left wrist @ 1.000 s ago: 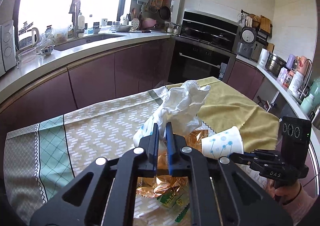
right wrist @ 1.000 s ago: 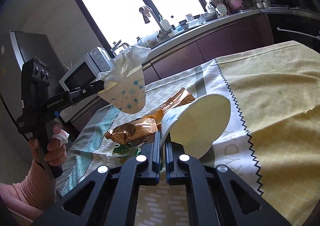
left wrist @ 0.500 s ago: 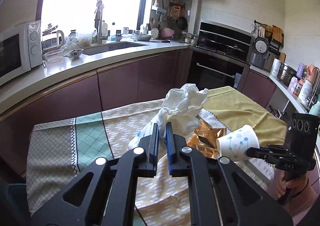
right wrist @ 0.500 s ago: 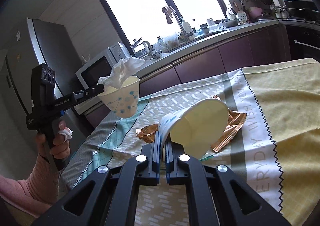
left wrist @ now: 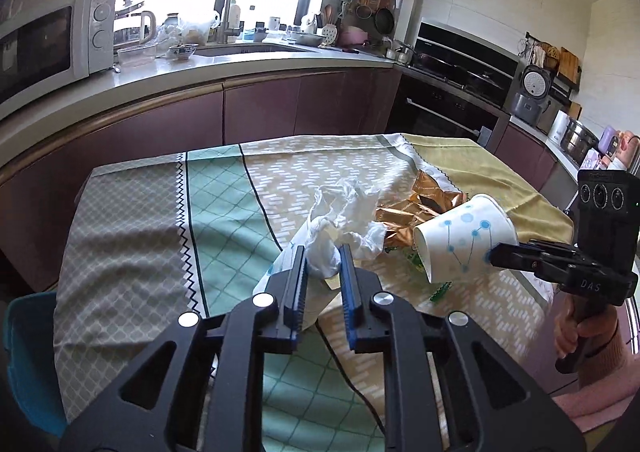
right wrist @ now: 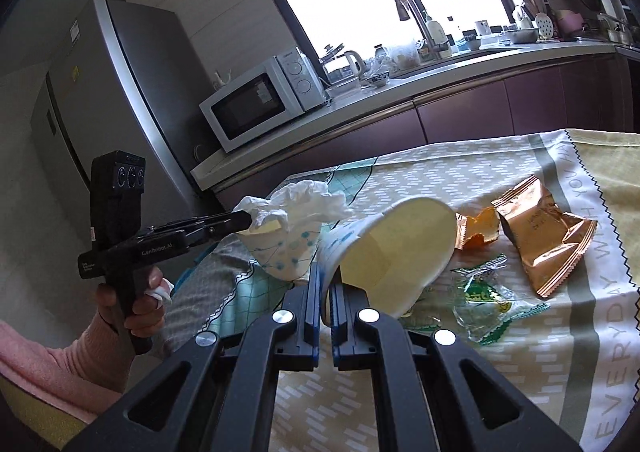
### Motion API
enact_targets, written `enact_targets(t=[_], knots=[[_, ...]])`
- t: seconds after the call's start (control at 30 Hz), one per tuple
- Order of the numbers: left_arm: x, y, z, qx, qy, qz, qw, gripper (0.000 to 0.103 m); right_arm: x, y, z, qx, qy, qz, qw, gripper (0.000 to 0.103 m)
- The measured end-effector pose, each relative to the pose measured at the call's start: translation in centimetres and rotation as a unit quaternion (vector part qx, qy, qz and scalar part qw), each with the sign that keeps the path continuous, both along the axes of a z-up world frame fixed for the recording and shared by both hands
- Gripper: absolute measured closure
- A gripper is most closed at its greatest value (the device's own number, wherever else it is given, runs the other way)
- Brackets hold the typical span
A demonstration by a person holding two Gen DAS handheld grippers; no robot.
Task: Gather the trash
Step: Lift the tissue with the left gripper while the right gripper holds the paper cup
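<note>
Two paper cups in the tongs, wrappers on the bench

My left tongs (left wrist: 323, 272) are parted a fair bit, with a thin-walled paper cup (right wrist: 286, 252) stuffed with crumpled white tissue (left wrist: 348, 217) sitting between the blue ribbed pads; from the right wrist view the fingertip looks like it's at the cup's rim, but I can't tell if they're actually gripping it. My right tongs (right wrist: 326, 292) are pinched narrow on the rim of a second cup (right wrist: 394, 252), white with a blue dot-and-line print, tipped on its side with the plain cream inside showing. Both cups hang over the bench's patterned cloth (right wrist: 460, 171). Lying on the cloth just beyond them: a shiny crinkled copper foil bag (right wrist: 540, 236), a smaller torn orange wrapper (right wrist: 478, 230) and a clear green-printed candy wrapper (right wrist: 486, 300).
</note>
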State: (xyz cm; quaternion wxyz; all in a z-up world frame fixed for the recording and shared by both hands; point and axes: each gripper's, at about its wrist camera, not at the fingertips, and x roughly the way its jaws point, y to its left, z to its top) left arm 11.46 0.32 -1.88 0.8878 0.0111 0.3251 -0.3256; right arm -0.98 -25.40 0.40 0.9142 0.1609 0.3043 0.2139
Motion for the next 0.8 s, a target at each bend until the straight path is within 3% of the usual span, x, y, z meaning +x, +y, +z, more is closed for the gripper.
enact_targets(t=[0.3, 0.47, 0.8], knots=[[-0.3, 2.6, 0.4, -0.027, 0.003, 0.025, 0.9993, 0.088, 0.3, 2.7, -0.3, -0.006, 0.011, 0.03, 0.999, 0.099], [-0.1, 4.0, 0.2, -0.034, 0.012, 0.047, 0.9982, 0.095, 0.9, 3.4, -1.1, -0.023, 0.032, 0.035, 0.999, 0.098], [0.1, 8.6, 0.9, -0.112, 0.02, 0.088, 0.9896, 0.096, 0.7, 3.2, -1.5, -0.034, 0.045, 0.022, 0.998, 0.097]])
